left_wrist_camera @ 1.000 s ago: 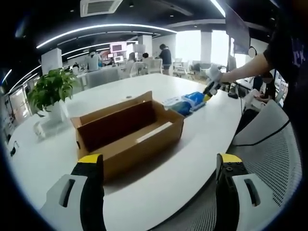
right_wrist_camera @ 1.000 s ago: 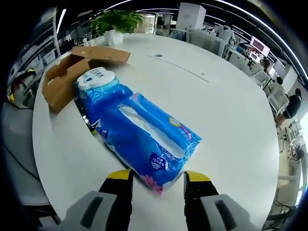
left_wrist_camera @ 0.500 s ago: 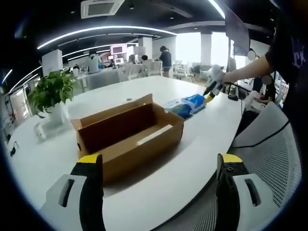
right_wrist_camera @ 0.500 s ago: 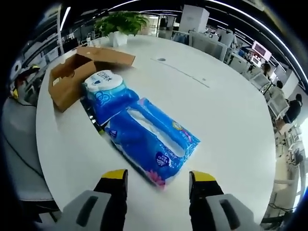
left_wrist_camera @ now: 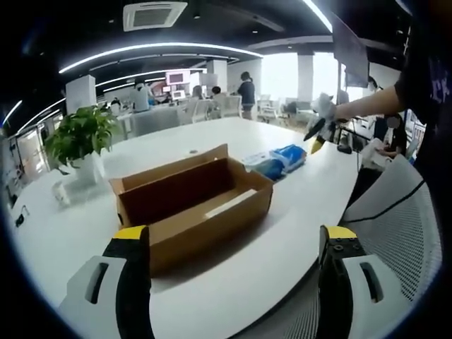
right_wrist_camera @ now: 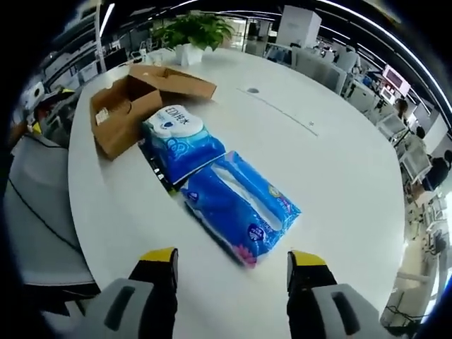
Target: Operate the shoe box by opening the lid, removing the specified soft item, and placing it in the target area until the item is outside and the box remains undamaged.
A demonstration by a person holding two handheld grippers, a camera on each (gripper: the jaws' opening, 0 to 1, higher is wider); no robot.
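Observation:
An open brown cardboard shoe box (left_wrist_camera: 191,201) lies on the white table (left_wrist_camera: 282,233), its lid folded back; it also appears at upper left in the right gripper view (right_wrist_camera: 123,106). Two blue soft tissue packs rest on the table beyond it: one (right_wrist_camera: 240,205) nearest my right gripper (right_wrist_camera: 229,265), another (right_wrist_camera: 180,141) closer to the box. They show small in the left gripper view (left_wrist_camera: 279,159). My right gripper is open and lifted off the packs, also seen held by a hand (left_wrist_camera: 318,131). My left gripper (left_wrist_camera: 229,244) is open in front of the box, holding nothing.
A potted plant (left_wrist_camera: 78,141) stands on the far left of the table, also seen as the plant (right_wrist_camera: 194,32). A mesh chair (left_wrist_camera: 395,226) sits at the table's right edge. The table edge (right_wrist_camera: 78,212) runs along the left. Desks and people fill the background.
My right gripper let go of the near blue pack, opened wider and drew back and up away from it. The packs and box stay where they lie.

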